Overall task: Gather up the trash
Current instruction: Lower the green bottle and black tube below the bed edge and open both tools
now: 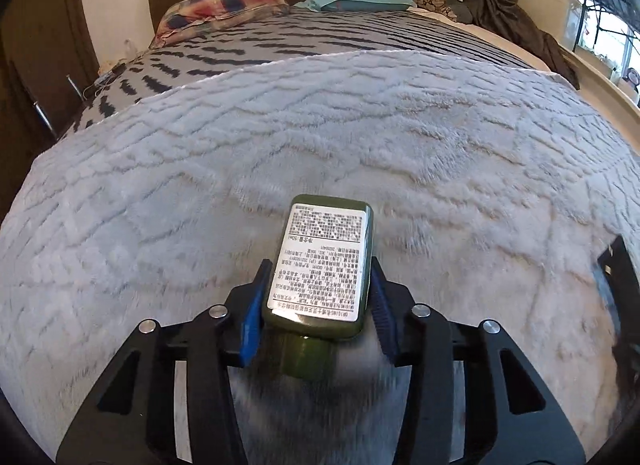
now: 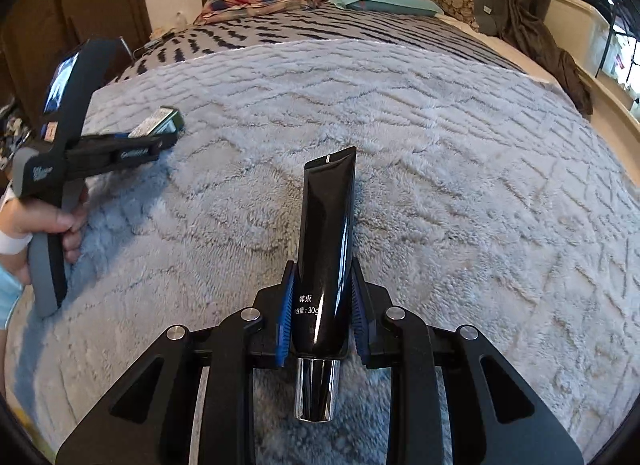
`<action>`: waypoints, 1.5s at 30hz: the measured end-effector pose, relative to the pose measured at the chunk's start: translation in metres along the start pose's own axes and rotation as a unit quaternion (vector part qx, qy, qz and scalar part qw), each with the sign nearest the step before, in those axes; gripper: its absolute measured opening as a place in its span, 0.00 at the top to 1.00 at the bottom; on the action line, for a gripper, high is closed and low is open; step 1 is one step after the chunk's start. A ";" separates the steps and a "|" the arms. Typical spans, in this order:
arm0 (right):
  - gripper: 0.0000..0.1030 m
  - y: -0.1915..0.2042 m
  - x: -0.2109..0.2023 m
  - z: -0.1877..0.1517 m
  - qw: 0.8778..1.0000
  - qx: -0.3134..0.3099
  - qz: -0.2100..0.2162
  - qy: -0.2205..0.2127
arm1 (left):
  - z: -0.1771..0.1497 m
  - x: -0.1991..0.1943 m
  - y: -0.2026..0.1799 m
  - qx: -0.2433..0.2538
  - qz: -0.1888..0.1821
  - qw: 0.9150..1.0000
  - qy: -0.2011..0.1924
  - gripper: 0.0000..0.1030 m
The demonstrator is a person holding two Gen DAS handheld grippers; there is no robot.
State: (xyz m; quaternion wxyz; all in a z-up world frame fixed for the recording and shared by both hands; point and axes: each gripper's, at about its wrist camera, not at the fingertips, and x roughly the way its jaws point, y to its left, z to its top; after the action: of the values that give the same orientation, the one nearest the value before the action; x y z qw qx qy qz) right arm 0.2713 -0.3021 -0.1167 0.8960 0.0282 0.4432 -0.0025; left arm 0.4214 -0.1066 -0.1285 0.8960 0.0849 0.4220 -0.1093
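Note:
My left gripper (image 1: 318, 281) is shut on a flat green bottle (image 1: 324, 265) with a white printed label, its green cap toward the camera, held above the fluffy grey blanket (image 1: 400, 145). My right gripper (image 2: 323, 285) is shut on a black tube (image 2: 326, 249) with a chrome cap pointing back toward the camera. In the right wrist view the left gripper (image 2: 160, 133) appears at the left, held by a hand, with the green bottle (image 2: 158, 123) between its fingers. A black part of the right gripper shows at the right edge of the left wrist view.
The blanket (image 2: 400, 145) covers the near part of a bed with a striped cover (image 1: 320, 33). A plaid pillow (image 1: 224, 5) and a teal pillow (image 1: 360, 1) lie by the dark headboard. Clothes (image 1: 528, 17) hang at the right; a wardrobe (image 1: 36, 45) stands left.

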 end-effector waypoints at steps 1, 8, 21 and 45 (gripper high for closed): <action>0.75 -0.001 -0.005 -0.003 1.000 -0.001 -0.002 -0.003 | -0.006 -0.007 0.001 -0.003 -0.001 1.000 -0.001 0.58; 0.75 0.014 -0.053 -0.029 0.999 -0.029 0.001 -0.032 | -0.059 -0.079 0.005 0.004 -0.013 1.000 -0.014 0.59; 0.75 0.070 -0.174 -0.135 0.988 -0.066 0.088 -0.104 | -0.198 -0.256 -0.006 0.025 -0.087 0.993 -0.076 0.59; 0.75 0.097 -0.120 -0.306 0.986 0.000 0.144 0.085 | -0.409 -0.208 -0.048 -0.005 -0.120 0.987 0.105 0.59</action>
State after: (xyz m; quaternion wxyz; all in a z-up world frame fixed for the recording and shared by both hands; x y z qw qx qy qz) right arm -0.0415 -0.1920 -0.2024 0.8461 0.0920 0.5091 0.1285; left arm -0.0221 -0.0265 -0.2281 0.8273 0.0399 0.5218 -0.2043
